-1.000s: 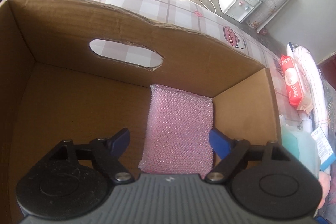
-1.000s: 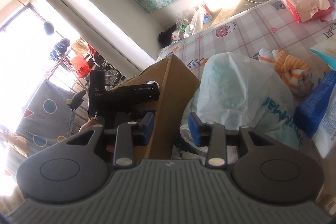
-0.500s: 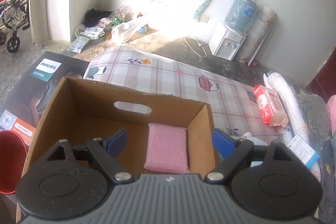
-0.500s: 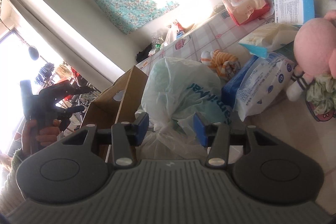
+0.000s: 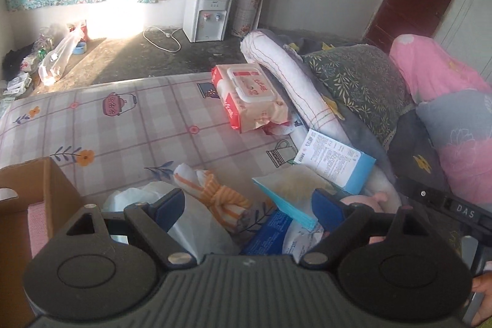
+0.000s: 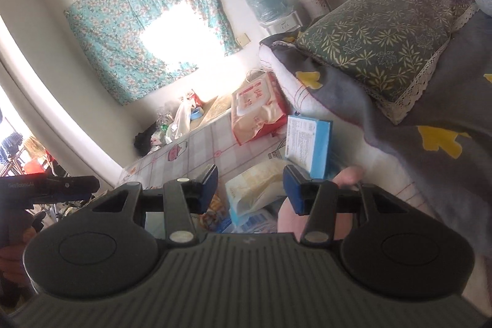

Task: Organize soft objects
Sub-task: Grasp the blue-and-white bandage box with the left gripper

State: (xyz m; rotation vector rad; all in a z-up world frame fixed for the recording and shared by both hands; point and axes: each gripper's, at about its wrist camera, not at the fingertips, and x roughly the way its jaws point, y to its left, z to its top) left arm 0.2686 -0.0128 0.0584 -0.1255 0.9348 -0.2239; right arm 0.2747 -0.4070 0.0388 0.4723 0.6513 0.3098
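My left gripper [image 5: 250,206] stands wide open and empty above a pile of soft things on the checked bedsheet [image 5: 123,128]. Under it lie a white plastic bag [image 5: 190,223], an orange striped cloth [image 5: 221,195] and a light-blue pack [image 5: 292,189]. At the left edge is the cardboard box [image 5: 46,189], with the pink sponge [image 5: 37,223] inside. My right gripper [image 6: 251,188] is open and holds nothing. It hovers over the light-blue pack [image 6: 258,183], with a pink plush [image 6: 347,174] close by its right finger.
A wet-wipes pack [image 5: 252,97], a blue carton [image 5: 335,157] and a rolled white towel [image 5: 292,82] lie further back. A leafy green pillow [image 6: 378,33] and a grey blanket [image 6: 430,119] rise on the right. A water dispenser [image 5: 209,17] stands by the wall.
The left gripper rose out of the box, leaving the pink sponge there, and swung right over the pile. The right gripper swung from the box and bag to the packs and opened wider.
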